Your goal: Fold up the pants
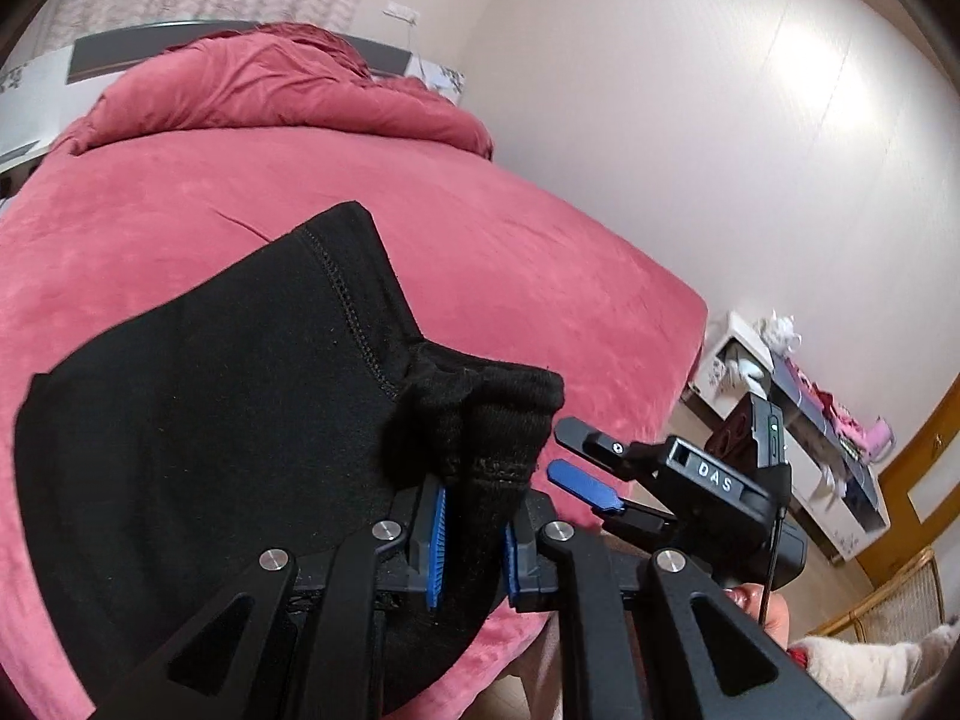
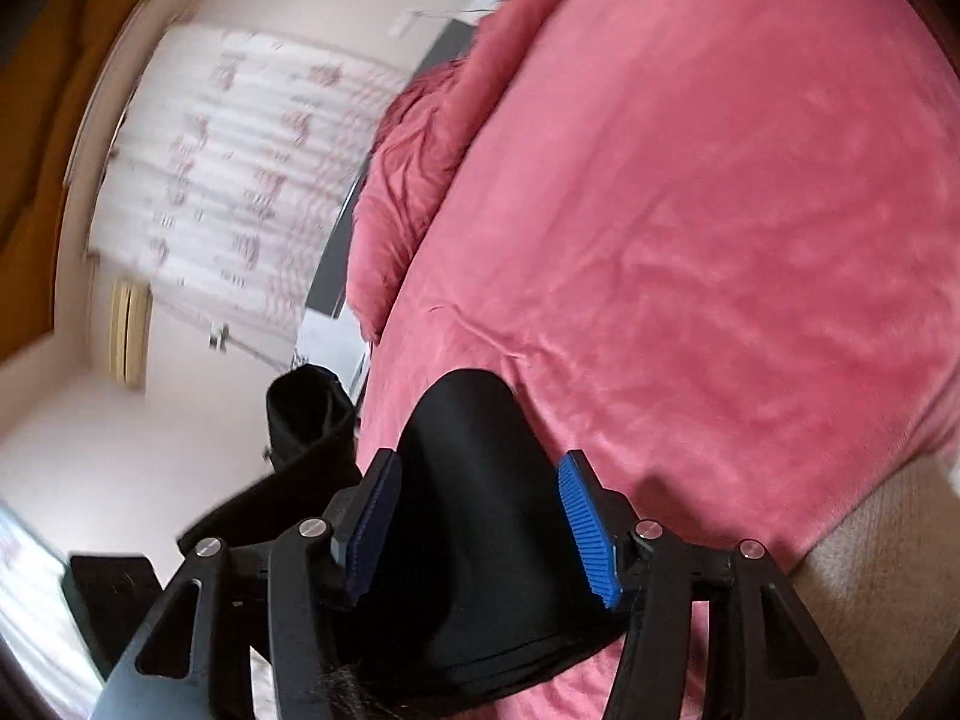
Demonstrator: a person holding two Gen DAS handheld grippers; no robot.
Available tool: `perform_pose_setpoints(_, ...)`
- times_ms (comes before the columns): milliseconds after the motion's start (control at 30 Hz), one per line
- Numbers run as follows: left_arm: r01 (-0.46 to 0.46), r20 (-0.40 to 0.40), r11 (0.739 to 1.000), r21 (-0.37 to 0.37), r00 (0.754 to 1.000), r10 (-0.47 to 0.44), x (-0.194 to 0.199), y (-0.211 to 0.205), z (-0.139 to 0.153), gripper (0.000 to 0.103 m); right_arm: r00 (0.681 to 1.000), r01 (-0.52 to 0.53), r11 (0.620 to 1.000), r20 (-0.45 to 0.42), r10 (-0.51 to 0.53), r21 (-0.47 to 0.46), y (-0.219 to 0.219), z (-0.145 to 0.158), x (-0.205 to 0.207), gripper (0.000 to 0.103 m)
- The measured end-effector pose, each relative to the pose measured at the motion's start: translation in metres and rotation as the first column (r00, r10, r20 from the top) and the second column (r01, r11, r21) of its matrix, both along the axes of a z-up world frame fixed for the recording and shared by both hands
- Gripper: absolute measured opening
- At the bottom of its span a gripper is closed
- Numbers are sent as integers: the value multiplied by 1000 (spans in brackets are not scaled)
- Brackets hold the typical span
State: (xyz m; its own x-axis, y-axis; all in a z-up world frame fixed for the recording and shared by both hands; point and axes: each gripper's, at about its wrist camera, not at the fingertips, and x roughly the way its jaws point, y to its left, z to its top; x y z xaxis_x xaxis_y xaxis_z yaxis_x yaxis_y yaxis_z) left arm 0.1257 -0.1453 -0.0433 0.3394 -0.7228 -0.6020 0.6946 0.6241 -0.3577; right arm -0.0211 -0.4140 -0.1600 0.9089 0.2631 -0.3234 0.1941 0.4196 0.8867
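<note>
A wide pink bed (image 1: pixel 252 210) fills both views, its rumpled quilt (image 1: pixel 282 84) at the far end. My black pants (image 1: pixel 198 408) lie at the bed's near edge, partly lifted. My left gripper (image 1: pixel 471 540) pinches a bunched ribbed edge of them tightly. My right gripper (image 2: pixel 480 531) is spread, fabric between its pads but not pressed. I judge I should keep the left pinch firm and lay the cloth flat.

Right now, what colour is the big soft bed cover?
Pinkish red plush bed cover, showing best in the right wrist view.
</note>
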Motion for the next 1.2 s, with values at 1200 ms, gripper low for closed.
perform_pose_setpoints(1200, -468, 12, 878, 104, 883, 469, -12, 146, -56, 47, 974, -171, 930, -196, 110, -325, 50, 42, 14, 61)
